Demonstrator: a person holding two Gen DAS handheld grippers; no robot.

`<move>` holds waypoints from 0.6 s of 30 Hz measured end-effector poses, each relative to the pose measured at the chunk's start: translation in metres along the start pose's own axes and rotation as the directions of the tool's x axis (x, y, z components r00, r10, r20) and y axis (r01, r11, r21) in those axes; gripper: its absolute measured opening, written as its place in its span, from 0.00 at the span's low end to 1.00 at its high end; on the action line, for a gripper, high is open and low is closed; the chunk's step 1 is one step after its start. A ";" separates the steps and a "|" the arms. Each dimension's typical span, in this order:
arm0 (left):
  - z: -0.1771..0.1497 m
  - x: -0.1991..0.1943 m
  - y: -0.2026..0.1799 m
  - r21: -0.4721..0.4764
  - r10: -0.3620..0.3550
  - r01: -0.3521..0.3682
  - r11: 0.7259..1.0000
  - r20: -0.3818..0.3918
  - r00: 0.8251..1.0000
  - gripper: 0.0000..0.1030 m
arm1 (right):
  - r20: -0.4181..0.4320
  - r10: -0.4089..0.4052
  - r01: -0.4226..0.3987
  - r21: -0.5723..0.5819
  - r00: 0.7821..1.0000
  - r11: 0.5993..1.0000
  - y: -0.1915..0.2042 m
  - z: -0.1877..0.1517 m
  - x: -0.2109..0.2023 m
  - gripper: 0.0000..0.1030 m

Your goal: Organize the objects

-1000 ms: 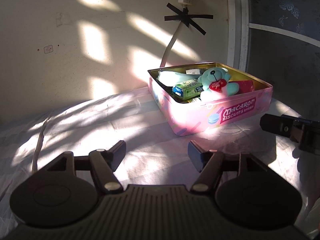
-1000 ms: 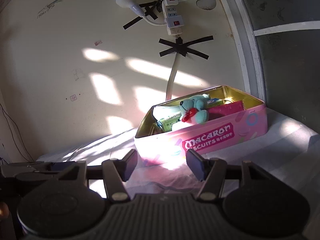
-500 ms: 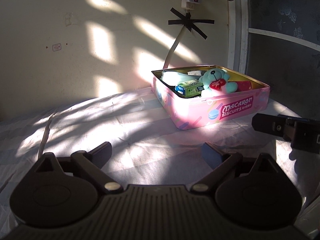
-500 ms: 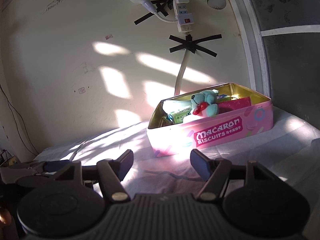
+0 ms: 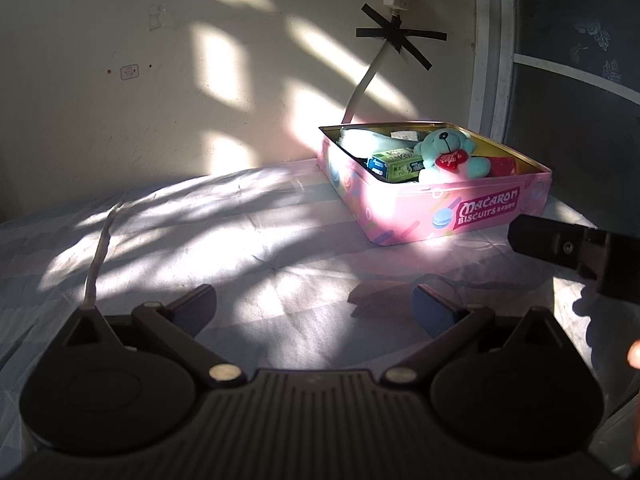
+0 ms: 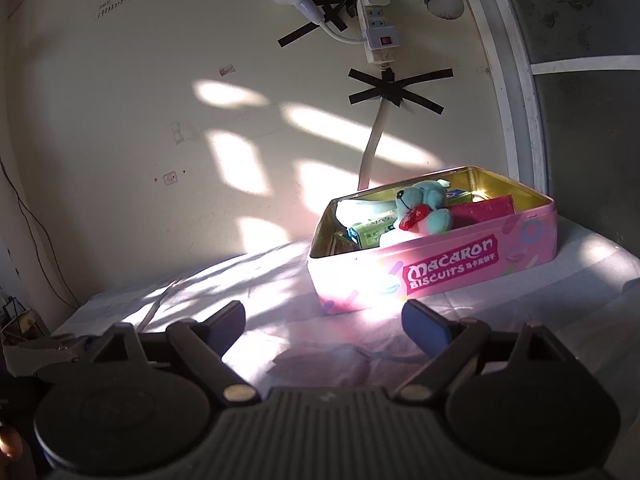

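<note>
While sun falls across the bed (image 5: 240, 240):
Tin (image 5: 472, 216): at 1 o'clock in the left view, long axis toward 2 o'clock, holding a teddy (image 5: 448, 154) and a green box (image 5: 396, 164).
Left hand-held gripper (image 5: 314, 306): tilted downward, jaws opening wide, empty.
Right hand-held gripper (image 6: 324, 320): tilted downward, jaws opening, empty.

Ahead and right of my left claw (image 5: 314, 306), I see the open pink biscuit tin (image 5: 460, 216) lying flat, holding a teal plush bear (image 5: 450, 156), a green box (image 5: 396, 166) and a red packet (image 5: 504, 166).
</note>
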State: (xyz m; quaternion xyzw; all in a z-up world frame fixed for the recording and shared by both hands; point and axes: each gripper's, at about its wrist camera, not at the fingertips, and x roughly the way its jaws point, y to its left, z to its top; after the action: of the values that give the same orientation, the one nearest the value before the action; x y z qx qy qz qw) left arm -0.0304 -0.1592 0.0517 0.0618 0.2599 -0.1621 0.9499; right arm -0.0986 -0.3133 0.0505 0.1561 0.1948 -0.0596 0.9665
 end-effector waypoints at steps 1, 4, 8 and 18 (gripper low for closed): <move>0.000 0.000 0.000 0.002 0.004 -0.004 1.000 -0.001 1.000 1.00 | -0.002 0.000 0.000 0.000 1.000 1.000 0.001 0.000 0.001 0.91; -0.002 0.001 0.003 0.008 0.018 -0.018 1.000 -0.011 1.000 1.00 | -0.008 -0.006 0.006 0.006 1.000 1.000 0.001 -0.001 0.005 0.96; -0.006 0.002 0.004 0.012 0.026 -0.026 1.000 -0.022 0.999 1.00 | -0.026 -0.020 0.021 0.036 0.999 0.999 -0.002 -0.004 0.011 1.00; -0.012 0.012 0.008 -0.010 0.028 -0.029 1.000 -0.088 0.996 1.00 | -0.050 -0.047 0.051 0.070 0.998 0.996 -0.012 -0.010 0.023 1.00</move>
State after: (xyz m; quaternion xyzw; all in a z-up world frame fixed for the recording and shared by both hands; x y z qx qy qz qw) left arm -0.0233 -0.1523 0.0352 0.0672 0.3016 -0.1441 0.9401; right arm -0.0829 -0.3229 0.0289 0.1871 0.2195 -0.0865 0.9536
